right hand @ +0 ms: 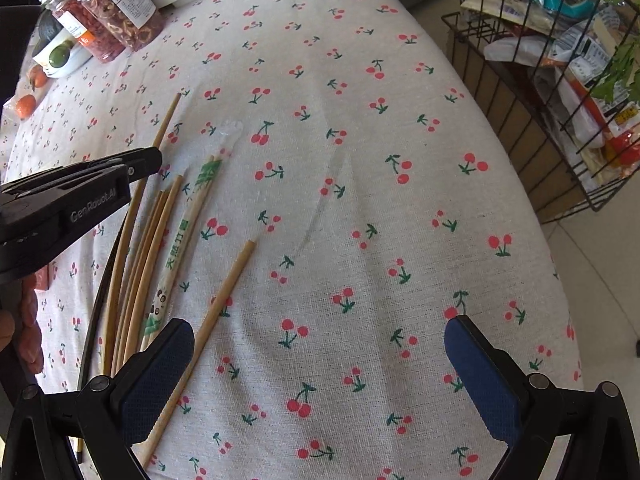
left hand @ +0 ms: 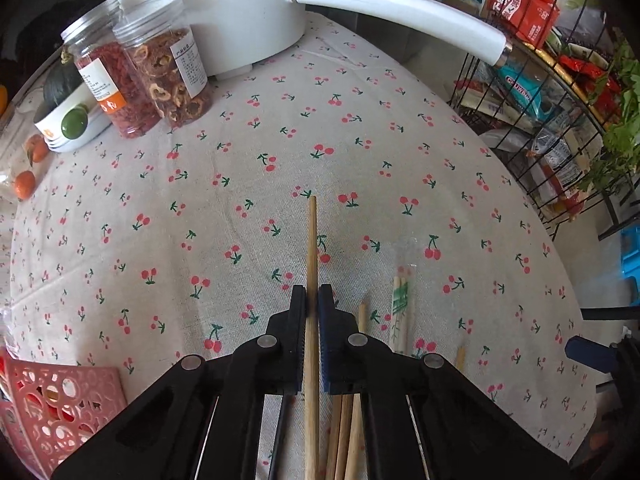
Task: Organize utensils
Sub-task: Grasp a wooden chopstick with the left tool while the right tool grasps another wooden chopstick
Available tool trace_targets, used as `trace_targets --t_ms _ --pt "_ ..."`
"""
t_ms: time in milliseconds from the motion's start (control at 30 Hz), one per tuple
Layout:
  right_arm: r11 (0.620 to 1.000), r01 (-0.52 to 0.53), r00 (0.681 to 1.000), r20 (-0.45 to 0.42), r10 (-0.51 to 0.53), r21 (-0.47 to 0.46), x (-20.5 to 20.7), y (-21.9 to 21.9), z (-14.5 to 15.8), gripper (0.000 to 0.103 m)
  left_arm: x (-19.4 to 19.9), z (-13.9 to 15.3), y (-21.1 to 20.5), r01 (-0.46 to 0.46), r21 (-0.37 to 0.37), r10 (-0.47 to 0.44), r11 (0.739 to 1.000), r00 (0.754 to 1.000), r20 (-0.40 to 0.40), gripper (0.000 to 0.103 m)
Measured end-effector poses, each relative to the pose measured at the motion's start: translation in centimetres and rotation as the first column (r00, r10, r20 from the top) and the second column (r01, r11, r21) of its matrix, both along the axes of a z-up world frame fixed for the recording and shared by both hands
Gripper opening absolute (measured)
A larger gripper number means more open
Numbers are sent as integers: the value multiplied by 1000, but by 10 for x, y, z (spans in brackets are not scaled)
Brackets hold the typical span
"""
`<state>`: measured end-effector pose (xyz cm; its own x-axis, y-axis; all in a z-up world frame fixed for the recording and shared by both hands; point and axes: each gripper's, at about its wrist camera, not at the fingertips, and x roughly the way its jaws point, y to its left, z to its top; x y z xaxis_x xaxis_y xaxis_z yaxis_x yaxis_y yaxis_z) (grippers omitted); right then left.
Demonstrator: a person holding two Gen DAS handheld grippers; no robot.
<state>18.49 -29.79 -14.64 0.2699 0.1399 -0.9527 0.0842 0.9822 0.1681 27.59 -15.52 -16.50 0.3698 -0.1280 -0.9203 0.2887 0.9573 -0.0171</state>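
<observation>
The left tool [left hand: 312,300] is pressed together on a single bamboo chopstick [left hand: 311,248], pinching it partway along so that the far end sticks out past the fingertips over the cherry-print cloth of the worktop [left hand: 360,120]. In the right wrist view the side of the left tool carries the raised word "GenRobot.AI". The right tool [right hand: 320,360] is spread wide, its blue pads well apart, with nothing between them but cloth.

Just right of the left tool lie more bare chopsticks [right hand: 152,240] in a loose bundle, and beside them a pair in a clear wrapper [right hand: 180,240] printed with green Chinese characters and a small panda-like figure; the characters are too small to read with certainty. One loose chopstick [right hand: 224,296] lies at a slant, its near part running just beside the left finger [right hand: 156,384] of the right tool.

At the far left of the worktop stand two clear jars [left hand: 132,76] with white paper labels, one full of small red dried bits, the other of dried fruit rings; the label print is not legible. Beside them is a stack of white bowls [left hand: 68,128] with a green spot, a dark green squash and some small oranges [left hand: 25,184]. A white pot [left hand: 224,20] with a long white handle stands at the far edge. At near left is a pink perforated basket [left hand: 56,408]. To the right, off the worktop, a black wire rack [left hand: 552,120] holds snack packets, one teal pack reading partly "CHUWEI", and green leaves.
</observation>
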Motion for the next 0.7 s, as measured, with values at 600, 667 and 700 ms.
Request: trace_targets --t_ms 600,667,700 --pt "995 -57 998 -9 57 -76 7 41 -26 103 -131 90 87 33 -167 -7 985 989 151 6" --pt "992 -59 998 -2 59 -112 7 45 -28 103 -141 90 95 32 -174 -3 984 987 164 6" --pt "990 -62 998 -1 62 -130 6 48 -29 103 -146 89 99 31 -179 0 983 985 171 6"
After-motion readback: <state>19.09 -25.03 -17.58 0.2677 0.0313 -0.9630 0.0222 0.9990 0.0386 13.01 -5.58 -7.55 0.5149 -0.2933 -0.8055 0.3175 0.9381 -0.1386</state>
